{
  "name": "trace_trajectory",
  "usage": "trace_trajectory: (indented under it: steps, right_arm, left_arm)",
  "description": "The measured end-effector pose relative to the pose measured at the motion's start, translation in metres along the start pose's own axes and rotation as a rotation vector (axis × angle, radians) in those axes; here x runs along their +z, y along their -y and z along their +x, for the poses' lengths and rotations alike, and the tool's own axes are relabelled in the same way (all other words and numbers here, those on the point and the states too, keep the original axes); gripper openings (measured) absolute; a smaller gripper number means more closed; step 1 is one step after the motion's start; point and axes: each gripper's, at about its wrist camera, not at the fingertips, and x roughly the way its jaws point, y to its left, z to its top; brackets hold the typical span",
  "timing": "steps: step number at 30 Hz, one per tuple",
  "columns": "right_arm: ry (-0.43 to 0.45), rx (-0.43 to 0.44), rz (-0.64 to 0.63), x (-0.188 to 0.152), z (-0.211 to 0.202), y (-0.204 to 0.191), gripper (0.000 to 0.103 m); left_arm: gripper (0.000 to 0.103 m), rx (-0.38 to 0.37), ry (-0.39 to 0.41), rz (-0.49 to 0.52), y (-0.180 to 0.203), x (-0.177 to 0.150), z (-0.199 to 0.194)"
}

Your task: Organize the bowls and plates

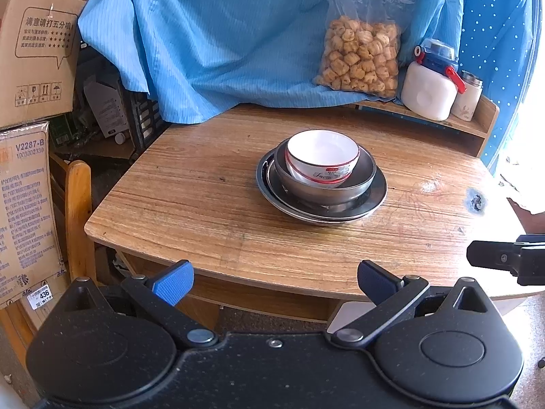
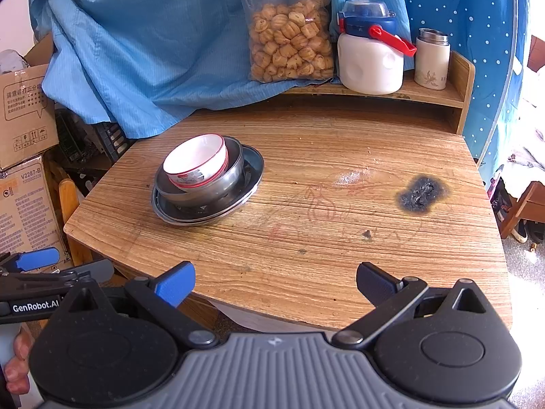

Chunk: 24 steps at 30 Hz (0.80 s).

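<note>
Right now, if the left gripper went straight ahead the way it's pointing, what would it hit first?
Probably the nested stack: the left gripper, open and empty, points over the table edge toward the steel plates holding the steel bowl and white bowl. Height is unclear.

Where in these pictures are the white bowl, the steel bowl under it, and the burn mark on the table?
white bowl (image 1: 320,148): left wrist view, inner wall.
steel bowl (image 1: 366,167): left wrist view, right inner wall.
burn mark (image 2: 420,192): right wrist view, dark centre.

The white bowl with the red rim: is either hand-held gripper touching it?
Apart. Both wrist views show bare table between the open left hand-held gripper, right hand-held gripper and white bowl.
</note>
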Motion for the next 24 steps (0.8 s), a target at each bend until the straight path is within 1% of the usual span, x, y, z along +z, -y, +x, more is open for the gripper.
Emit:
trace_trajectory:
  steps: [24]
  right_arm:
    - [-0.023, -0.011, 0.011, 0.006, 0.013, -0.004, 0.103]
  left_arm:
    - [0.102, -0.016, -0.015, 0.022, -0.005, 0.007, 0.015]
